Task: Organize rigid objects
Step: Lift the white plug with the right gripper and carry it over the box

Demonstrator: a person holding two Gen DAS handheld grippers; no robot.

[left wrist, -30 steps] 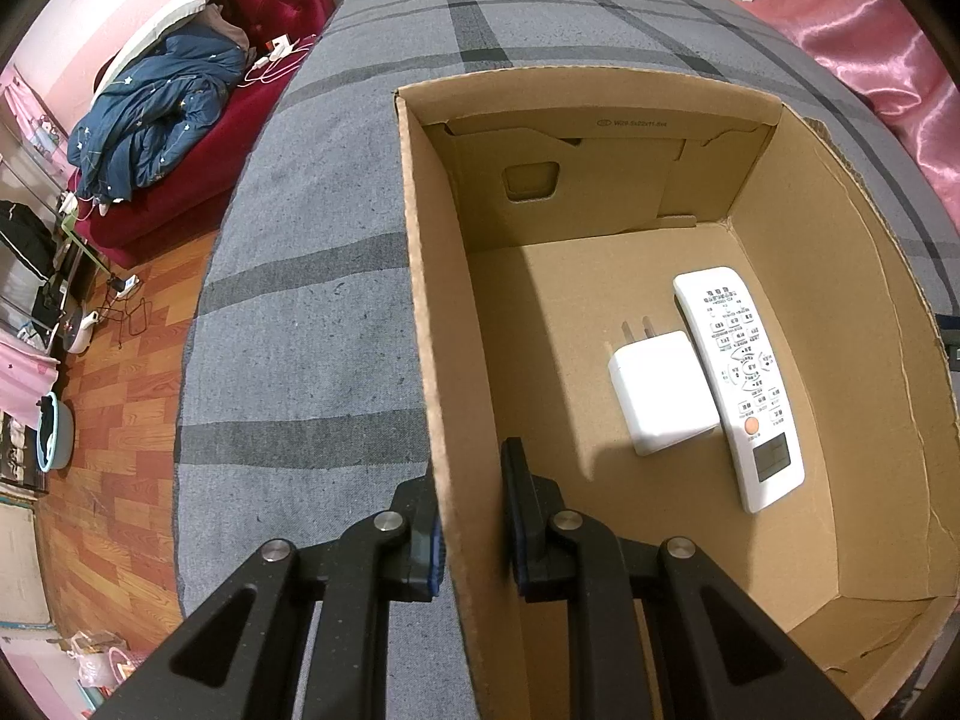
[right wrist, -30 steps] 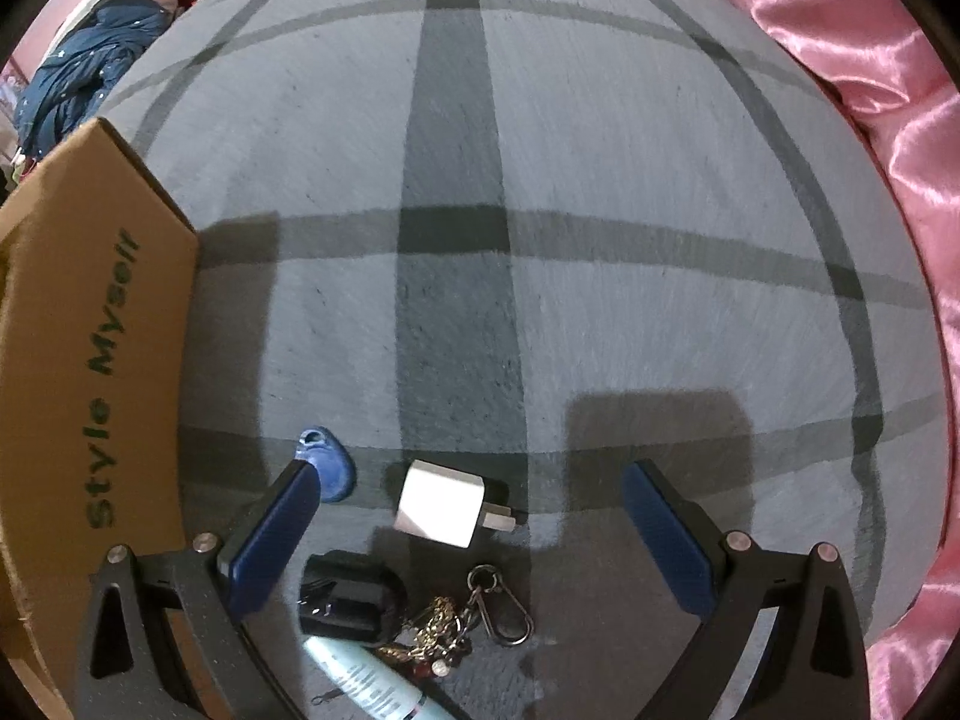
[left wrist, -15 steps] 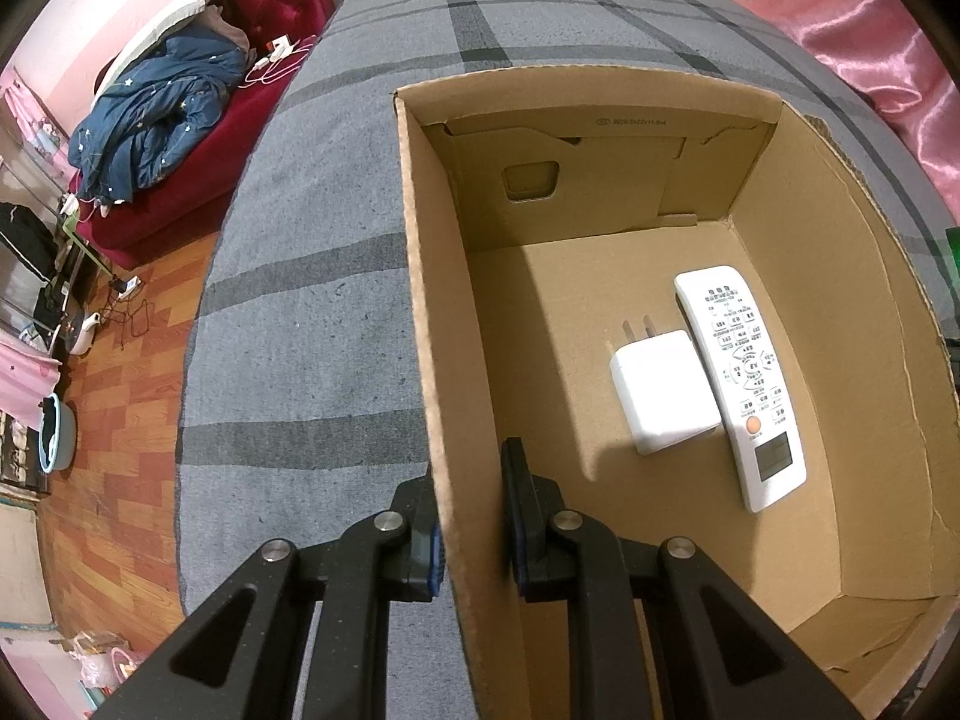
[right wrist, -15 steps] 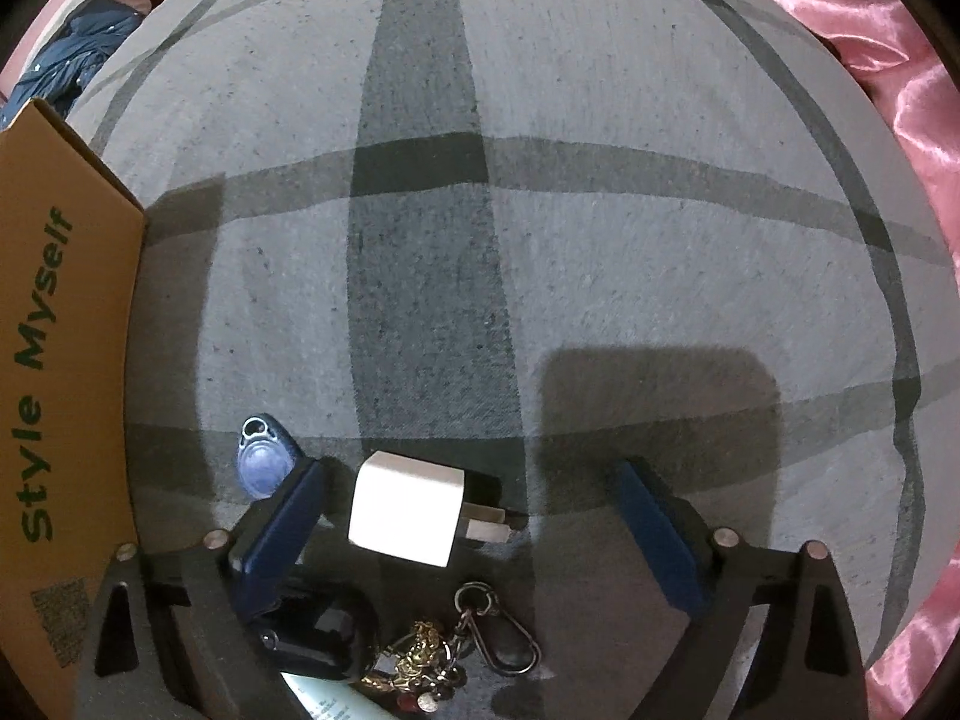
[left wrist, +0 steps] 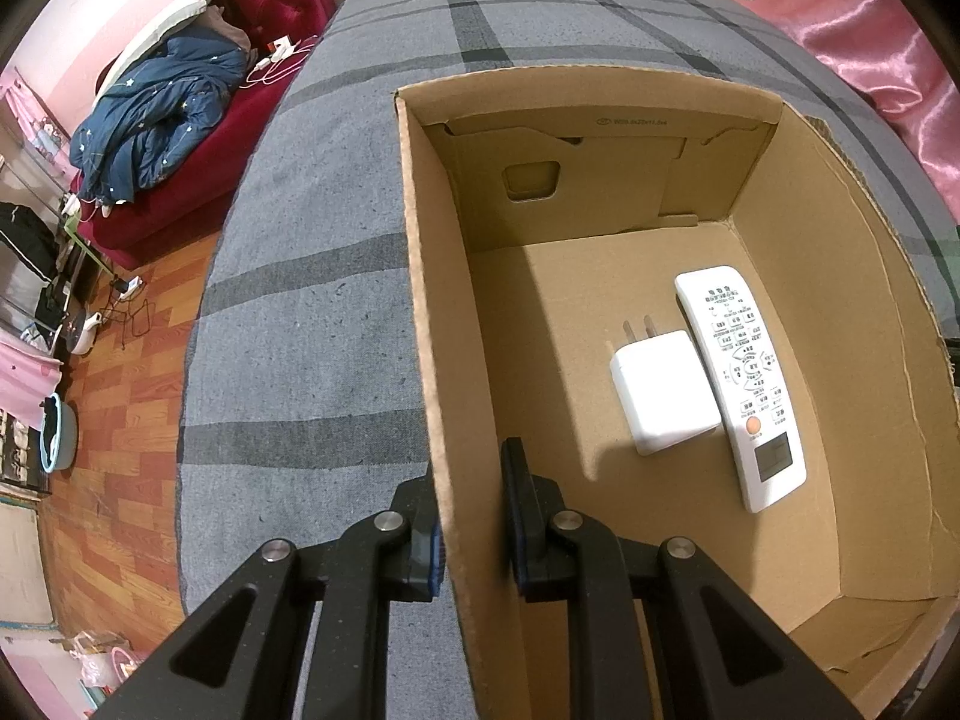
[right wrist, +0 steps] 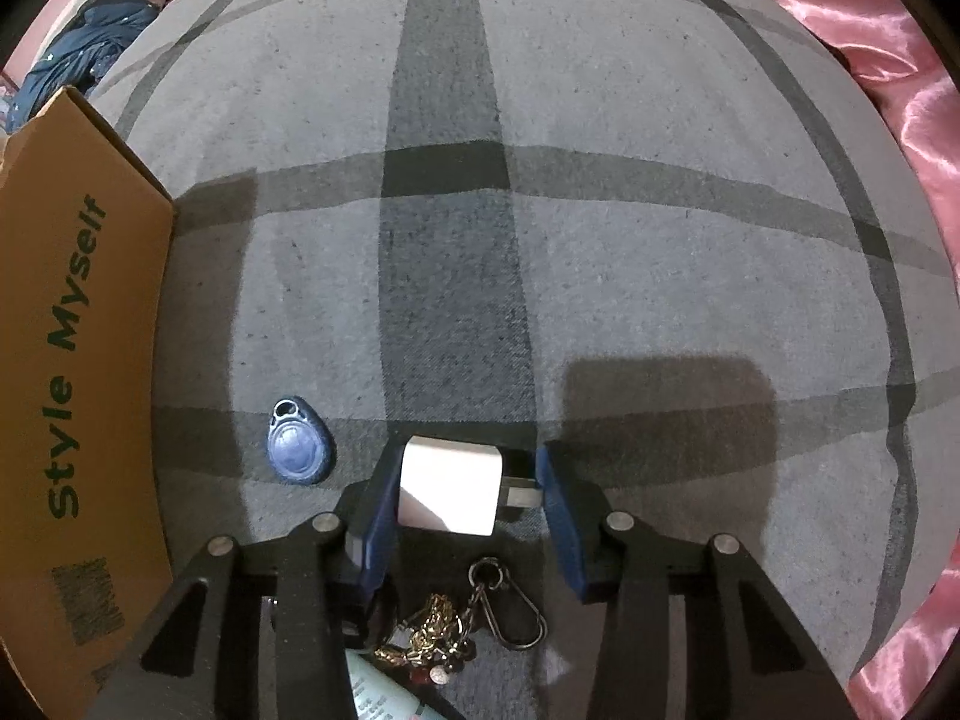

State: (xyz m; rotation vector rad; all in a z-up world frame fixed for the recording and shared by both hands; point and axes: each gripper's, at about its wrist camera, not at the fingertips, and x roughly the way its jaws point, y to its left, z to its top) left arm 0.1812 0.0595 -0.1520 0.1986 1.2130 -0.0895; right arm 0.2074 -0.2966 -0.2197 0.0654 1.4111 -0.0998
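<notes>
My left gripper (left wrist: 471, 516) is shut on the left wall of the open cardboard box (left wrist: 444, 324), one finger outside and one inside. In the box lie a white charger (left wrist: 663, 390) and a white remote control (left wrist: 741, 384). My right gripper (right wrist: 468, 492) is shut on a small white plug adapter (right wrist: 447, 492) on the grey plaid cover; its left pad touches the body and its right pad meets the prongs. A blue key fob (right wrist: 298, 444) lies to its left. The box's outer wall (right wrist: 66, 360) stands at the far left.
A key ring with a carabiner and gold chain (right wrist: 474, 621) and a pale tube (right wrist: 384, 696) lie under the right gripper. Pink satin fabric (right wrist: 900, 60) borders the cover on the right. A red sofa with a blue jacket (left wrist: 156, 114) stands beyond the left edge.
My right gripper has moved forward and down and closed its jaws around the white plug adapter. The left gripper and box have stayed still.
</notes>
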